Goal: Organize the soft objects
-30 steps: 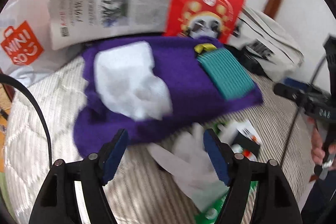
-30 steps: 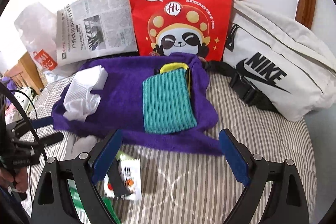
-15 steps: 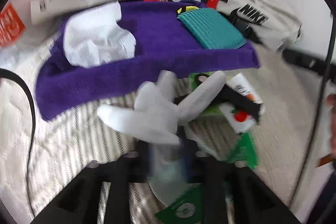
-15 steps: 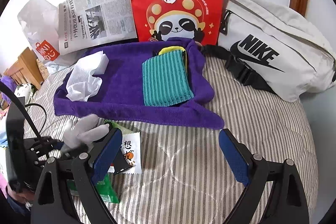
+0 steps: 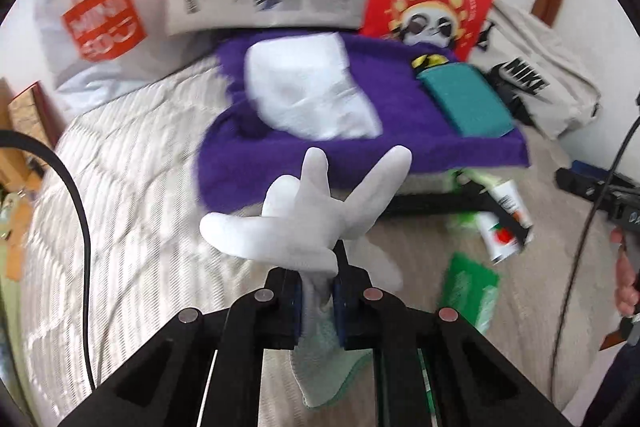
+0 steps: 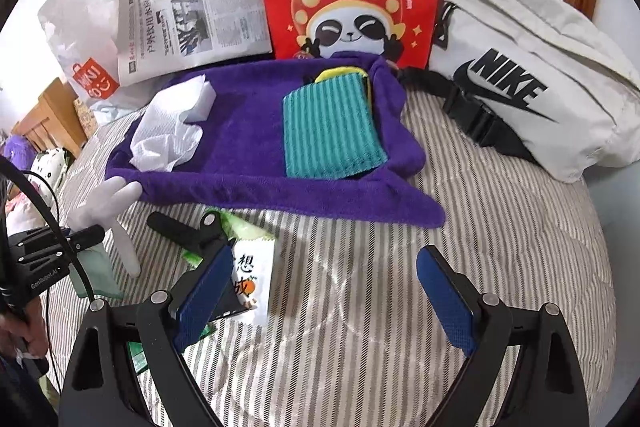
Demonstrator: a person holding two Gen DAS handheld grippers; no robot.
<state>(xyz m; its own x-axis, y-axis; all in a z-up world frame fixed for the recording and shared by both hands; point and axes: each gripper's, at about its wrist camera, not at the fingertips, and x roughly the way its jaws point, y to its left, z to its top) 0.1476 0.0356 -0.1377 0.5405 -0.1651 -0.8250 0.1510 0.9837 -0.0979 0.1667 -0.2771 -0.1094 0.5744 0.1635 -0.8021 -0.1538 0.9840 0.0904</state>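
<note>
**A:** Left gripper (image 5: pixel 316 297) is clamped tight on the cuff of the white glove (image 5: pixel 308 215), fingers flopping out front, just short of the purple towel (image 5: pixel 360 159). It's a narrow pinch on limp fabric, so I reckon a quick swing could slip it loose.

**B:** Yeah, or those dangling fingers snag the towel edge and drag the white tissue (image 6: pixel 168 131) or the teal cloth (image 6: pixel 332 127) off.

**A:** Right gripper (image 6: pixel 324 291) hangs wide open, holding nothing, above the snack packet (image 6: pixel 252 279). It might bump that if it drops.
</note>
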